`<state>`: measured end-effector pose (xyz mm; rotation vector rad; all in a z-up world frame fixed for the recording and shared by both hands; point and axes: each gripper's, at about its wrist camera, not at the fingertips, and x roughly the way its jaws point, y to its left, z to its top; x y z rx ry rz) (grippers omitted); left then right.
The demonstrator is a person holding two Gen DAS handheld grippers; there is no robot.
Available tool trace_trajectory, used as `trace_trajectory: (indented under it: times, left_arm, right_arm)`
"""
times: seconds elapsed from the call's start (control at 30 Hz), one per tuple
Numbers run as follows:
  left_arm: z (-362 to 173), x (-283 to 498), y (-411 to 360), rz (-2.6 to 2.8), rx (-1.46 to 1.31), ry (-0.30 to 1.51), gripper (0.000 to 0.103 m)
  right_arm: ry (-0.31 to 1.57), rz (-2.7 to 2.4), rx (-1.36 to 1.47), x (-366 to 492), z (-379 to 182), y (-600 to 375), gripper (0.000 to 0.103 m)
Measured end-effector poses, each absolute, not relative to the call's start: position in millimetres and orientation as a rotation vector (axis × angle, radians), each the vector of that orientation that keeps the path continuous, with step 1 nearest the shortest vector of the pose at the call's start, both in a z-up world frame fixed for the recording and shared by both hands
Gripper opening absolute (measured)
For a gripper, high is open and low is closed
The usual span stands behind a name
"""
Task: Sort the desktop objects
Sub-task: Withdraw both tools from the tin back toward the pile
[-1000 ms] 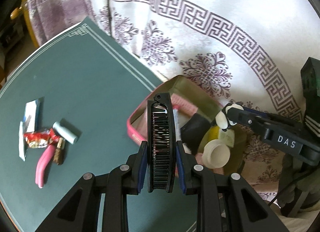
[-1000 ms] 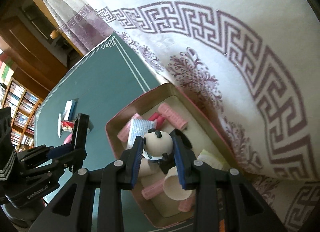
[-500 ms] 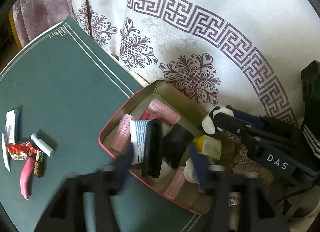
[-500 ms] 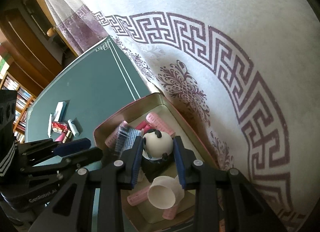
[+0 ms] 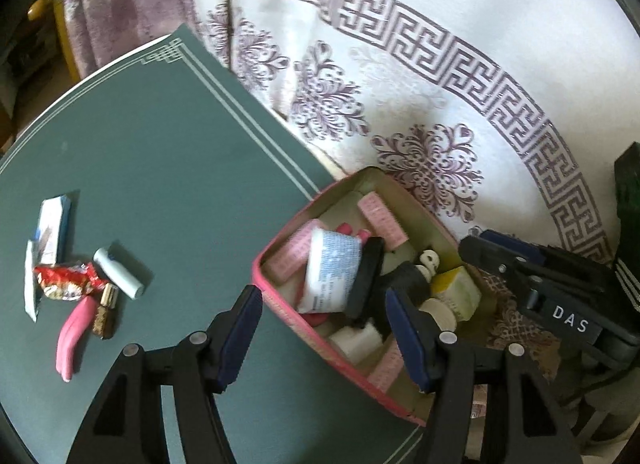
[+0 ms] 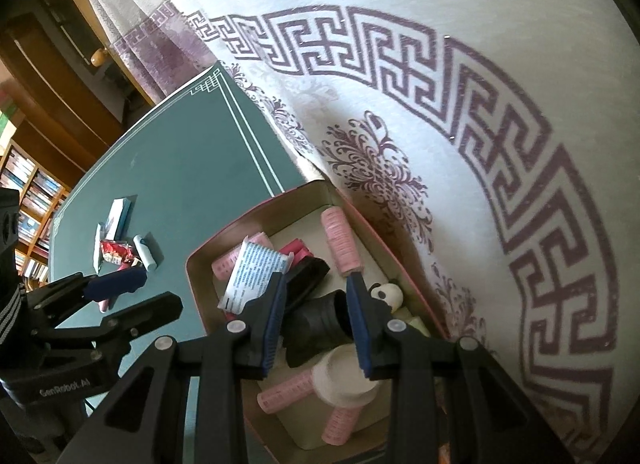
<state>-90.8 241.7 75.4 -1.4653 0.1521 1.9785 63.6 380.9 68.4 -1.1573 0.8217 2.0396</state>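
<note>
Green mat on the desk (image 5: 160, 167), with a white cloth (image 5: 440, 23) in purple key pattern past its far edge.

- Pink-rimmed box (image 5: 280, 304) sits at the mat's corner, directly under both tongs.
- Left tongs (image 5: 322, 300): spread wide, nothing between the pads. The black comb (image 5: 366, 276) lies in the box just ahead of them, nearer the right pad, leaning on a white tube with blue print (image 5: 330, 272).
- Right tongs (image 6: 316, 284): pads a narrow gap apart, pinching nothing (a black item in the box shows below the gap). The panda figure (image 6: 386, 295) lies in the box just outside the right pad.
- Pink curler (image 6: 340, 240) is ahead of the right tongs, along the far wall.
- Well left of the left tongs, on the mat: red wrapper (image 5: 66, 280), pale blue cylinder (image 5: 118, 272), pink strip (image 5: 72, 340).
</note>
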Motion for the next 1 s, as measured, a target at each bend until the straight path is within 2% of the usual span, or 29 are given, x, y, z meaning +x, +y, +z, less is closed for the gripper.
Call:
trace_trajectory:
  times: [0.43, 1.0]
  left_arm:
    - [75.1, -88.3, 180.0, 2.078, -1.525, 0.068, 0.066]
    - [73.4, -88.3, 50.6, 2.292, -1.607, -0.135, 0.066]
  right_arm:
    - [0.812, 2.114, -1.253, 26.1, 64.2, 349.3, 0.035]
    - [0.764, 2.256, -1.415, -41.7, 57.2, 286.0, 0.035]
